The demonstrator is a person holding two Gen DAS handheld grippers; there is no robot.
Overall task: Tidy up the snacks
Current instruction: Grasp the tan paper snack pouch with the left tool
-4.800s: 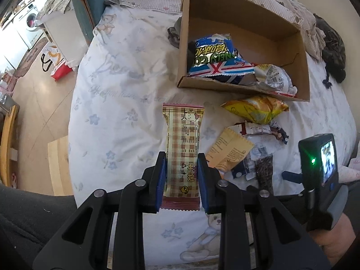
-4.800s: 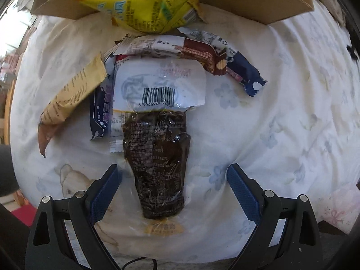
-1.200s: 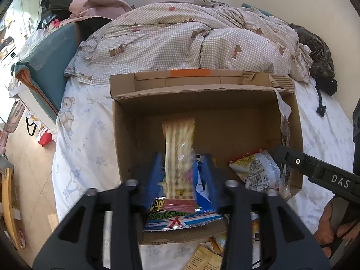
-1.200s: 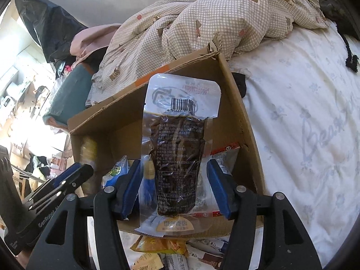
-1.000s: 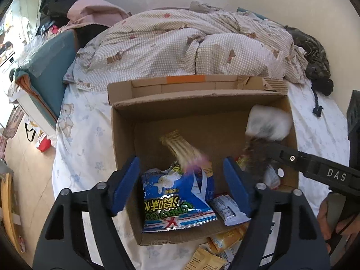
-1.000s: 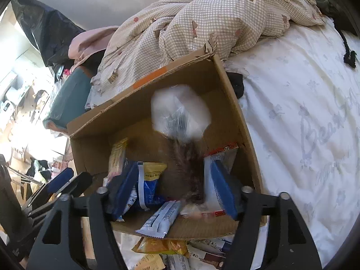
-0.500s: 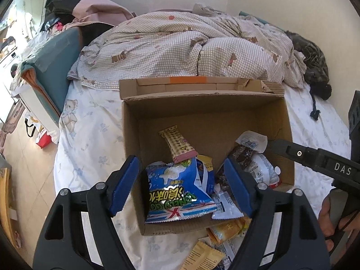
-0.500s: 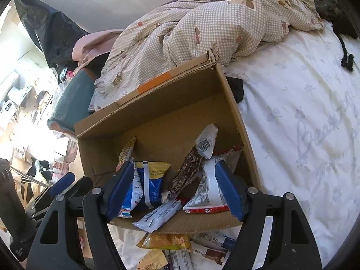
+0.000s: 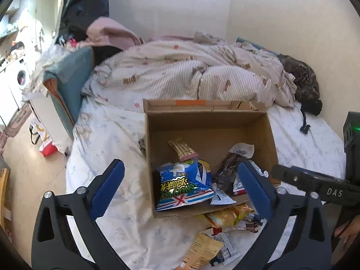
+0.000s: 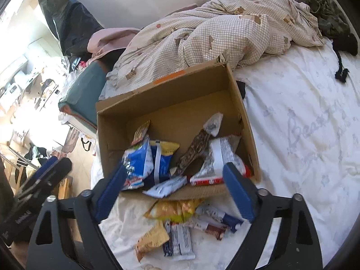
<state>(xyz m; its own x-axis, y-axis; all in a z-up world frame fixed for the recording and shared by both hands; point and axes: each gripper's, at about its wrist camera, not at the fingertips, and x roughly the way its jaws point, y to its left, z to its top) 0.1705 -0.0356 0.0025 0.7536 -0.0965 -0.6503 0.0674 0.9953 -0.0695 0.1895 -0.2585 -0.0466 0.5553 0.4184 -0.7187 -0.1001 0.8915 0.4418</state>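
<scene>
The left gripper (image 9: 180, 189) has its two blue fingers (image 9: 107, 187) spread wide with nothing between them; the right gripper (image 10: 177, 193) likewise holds its fingers (image 10: 238, 193) far apart and empty. Both hang above the near edge of one open cardboard box (image 9: 202, 117) that sits on the bed (image 10: 303, 123).

Inside the box, about six packets can be counted: a blue chip bag (image 9: 180, 185), a checked wafer bar (image 9: 183, 149) leaning on it, a dark snack in a clear pouch (image 9: 227, 171) propped upright, a blue-and-yellow pack (image 10: 160, 159), a white-and-red bag (image 10: 219, 159), and a small white wrapper (image 10: 167, 185) at the front wall.

On the sheet just outside the box lie roughly five more: a yellow bag (image 10: 174, 210), a tan packet (image 10: 153, 238), a white-and-navy pack (image 10: 180, 240) and two bars (image 10: 216, 218), overlapping so the count is unsure.

A rumpled checked quilt (image 9: 191, 72) lies behind the box.

The left view alone shows a washing machine (image 9: 20, 78); the right view shows the loose pile more fully.
</scene>
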